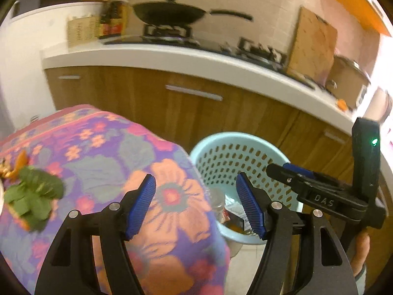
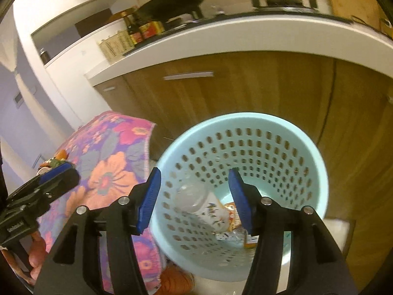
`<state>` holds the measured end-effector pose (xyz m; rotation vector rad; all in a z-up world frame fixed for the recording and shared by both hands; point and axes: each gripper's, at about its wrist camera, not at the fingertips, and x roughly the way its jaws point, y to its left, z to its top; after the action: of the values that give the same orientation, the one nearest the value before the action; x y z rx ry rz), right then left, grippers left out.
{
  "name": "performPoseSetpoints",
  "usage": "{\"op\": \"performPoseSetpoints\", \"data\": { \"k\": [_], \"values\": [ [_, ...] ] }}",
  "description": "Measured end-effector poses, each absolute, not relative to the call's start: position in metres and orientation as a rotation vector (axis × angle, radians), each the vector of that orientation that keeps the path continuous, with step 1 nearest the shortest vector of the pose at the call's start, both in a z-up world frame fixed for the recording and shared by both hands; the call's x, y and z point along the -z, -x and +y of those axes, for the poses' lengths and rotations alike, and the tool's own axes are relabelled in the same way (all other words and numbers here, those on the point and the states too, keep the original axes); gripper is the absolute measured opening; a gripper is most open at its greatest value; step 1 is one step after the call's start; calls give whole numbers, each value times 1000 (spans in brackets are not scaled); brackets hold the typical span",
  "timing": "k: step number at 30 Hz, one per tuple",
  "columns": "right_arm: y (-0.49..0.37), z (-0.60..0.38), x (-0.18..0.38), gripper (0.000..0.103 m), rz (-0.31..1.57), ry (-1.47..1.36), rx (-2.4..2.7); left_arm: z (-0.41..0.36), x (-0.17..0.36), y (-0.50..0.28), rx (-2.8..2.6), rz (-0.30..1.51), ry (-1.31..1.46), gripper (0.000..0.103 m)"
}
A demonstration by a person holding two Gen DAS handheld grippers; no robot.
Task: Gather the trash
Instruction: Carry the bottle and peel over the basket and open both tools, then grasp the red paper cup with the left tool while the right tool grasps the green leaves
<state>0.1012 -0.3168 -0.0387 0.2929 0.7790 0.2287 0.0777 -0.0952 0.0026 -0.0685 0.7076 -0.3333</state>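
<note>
Nearest in the right wrist view, the right gripper [image 2: 194,196] is seen with its jaws spread and nothing between them, above the pale blue perforated bin [image 2: 316,162]. A clear plastic bottle [image 2: 196,199] and some wrappers [image 2: 233,231] are already lying in the bin.

The left gripper [image 1: 196,201] is likewise held with jaws spread and empty, over the edge of the flower-patterned desk [image 1: 110,157], which stands just beside the bin.

Farther along the desk, a loose heap of green leaves [image 1: 34,196] and what are probably orange peels [image 1: 19,164], blurred here, is left to be collected. These scraps are judged light, soft and limp, easily torn or scattered. A hold low around the thick middle of the heap is advised, with the jaws closed gently from both sides.

Beyond, a wok [image 1: 169,14] is seen on the stove.
</note>
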Motion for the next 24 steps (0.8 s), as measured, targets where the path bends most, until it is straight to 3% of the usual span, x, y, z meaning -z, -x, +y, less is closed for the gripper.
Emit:
{"op": "performPoseSetpoints", "data": {
  "k": [3,13,24],
  "values": [
    [-99,-295,27,54,760,-260,-265,-68,-15,-60,309,660,127,71],
    [-89,-176,-1,56,722,-100,-449,30,-37,-9,102,557,201,72],
    [-88,-63,-13,56,616,90,-586,158,-38,24,-302,454,220,82]
  ]
}}
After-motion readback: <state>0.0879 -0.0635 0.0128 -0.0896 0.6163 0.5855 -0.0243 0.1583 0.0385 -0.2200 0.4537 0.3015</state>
